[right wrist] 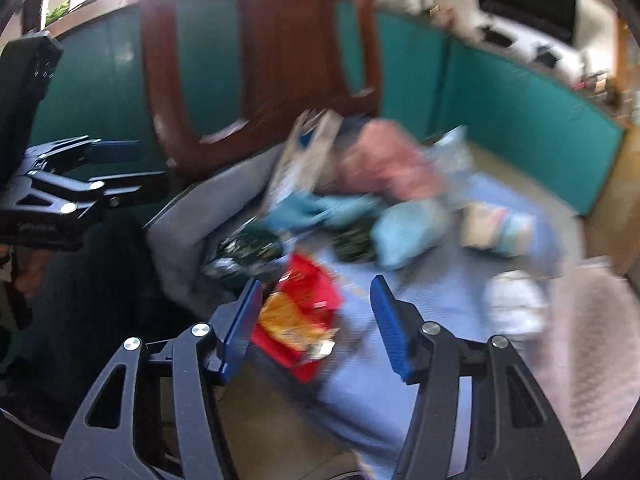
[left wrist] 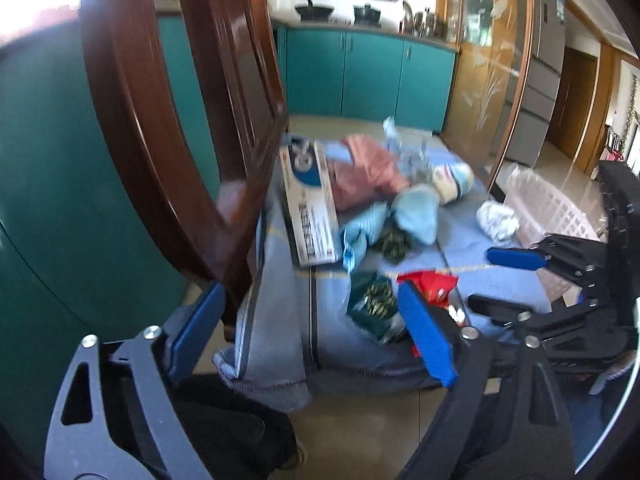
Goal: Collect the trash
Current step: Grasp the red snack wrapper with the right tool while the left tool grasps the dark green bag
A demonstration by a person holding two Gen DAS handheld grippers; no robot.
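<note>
Motion blur is smearing the whole right wrist view, leaving the print on the red wrapper point(right wrist: 298, 312) unreadable. The left wrist view's right jaw is covering part of the green wrapper point(left wrist: 374, 306).

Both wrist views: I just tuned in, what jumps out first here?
The red snack wrapper stands out, lying on the blue cloth near the front edge, between the open fingers of the right gripper. Behind it sits a heap of clothes and wrappers, with a long white box along the heap's left side, by a dark wooden chair. A white laundry basket waits at the right; the left gripper is open too.
</note>
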